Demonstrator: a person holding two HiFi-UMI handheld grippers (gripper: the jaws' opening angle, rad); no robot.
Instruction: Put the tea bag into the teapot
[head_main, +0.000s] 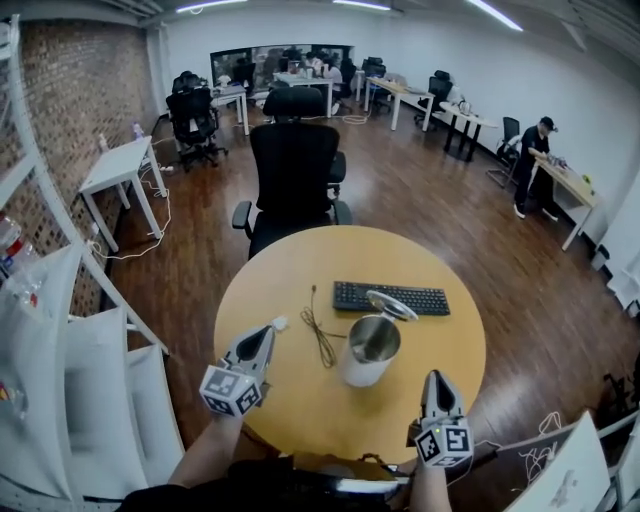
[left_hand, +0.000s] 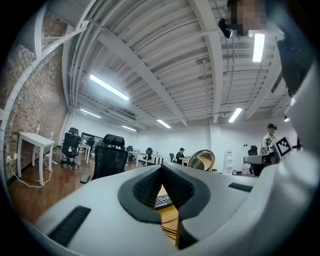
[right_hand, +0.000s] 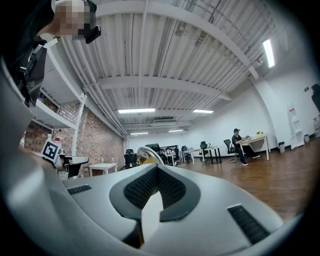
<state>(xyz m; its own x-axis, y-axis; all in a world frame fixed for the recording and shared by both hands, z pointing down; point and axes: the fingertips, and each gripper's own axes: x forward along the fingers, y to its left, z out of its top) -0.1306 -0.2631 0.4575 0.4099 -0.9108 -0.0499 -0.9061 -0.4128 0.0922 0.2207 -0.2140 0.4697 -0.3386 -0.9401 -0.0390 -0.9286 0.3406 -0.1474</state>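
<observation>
Judging by the left claw (head_main: 272, 332), pressed together left of the steel teapot (head_main: 371, 350), the white tea bag (head_main: 281, 323) could be dropped short if barely pinched.

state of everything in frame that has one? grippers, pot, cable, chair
left gripper: shut; small white piece at its tip, grip unclear
right gripper: shut, nothing between jaws
teapot: upright on table, lid flipped open
cable: loose on table, far end unplugged
keyboard: flat behind teapot
office chair: unoccupied, at table's far side

Steel teapot (head_main: 371, 352) — upright on round table (head_main: 290, 265), lid (head_main: 392, 305) open.
</observation>
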